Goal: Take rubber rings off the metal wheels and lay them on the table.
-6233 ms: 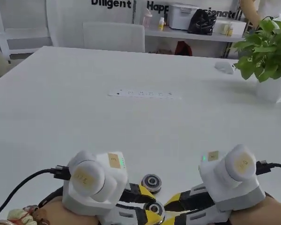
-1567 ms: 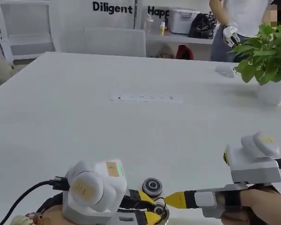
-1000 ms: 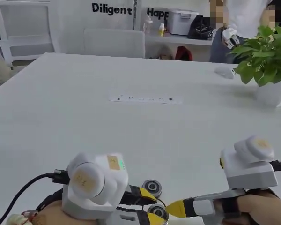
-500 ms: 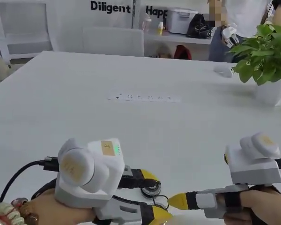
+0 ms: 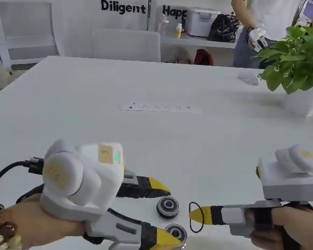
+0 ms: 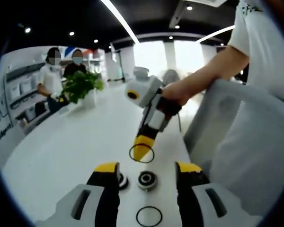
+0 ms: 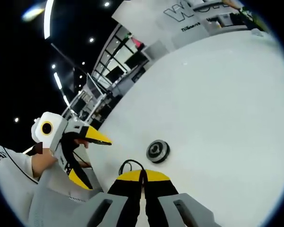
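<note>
— Where do we hold the ring?
— Our right gripper (image 5: 194, 214) pinches the rubber ring (image 5: 190, 221), right of two metal wheels (image 5: 168, 207). Our left gripper (image 6: 147, 166) gapes, one wheel between its jaws.
— Room?
— The table (image 5: 146, 78) lies open far ahead.

Two handheld tongs, cased in white and grey, are showing black jaws with yellow tips.
The left tongs (image 5: 175, 216) are carrying a bulky white casing with a rounded cap. A tan sticker is sitting on the cap, and another on top is sitting beside a small green light (image 5: 115, 154). A black cable (image 5: 15, 166) is trailing from the rear. The right tongs (image 5: 195, 213) are wearing a smaller white casing with a tan sticker over a grey body. The person is wearing a white short sleeve (image 6: 255, 28) and a bead bracelet (image 5: 8, 229) on the left wrist.
</note>
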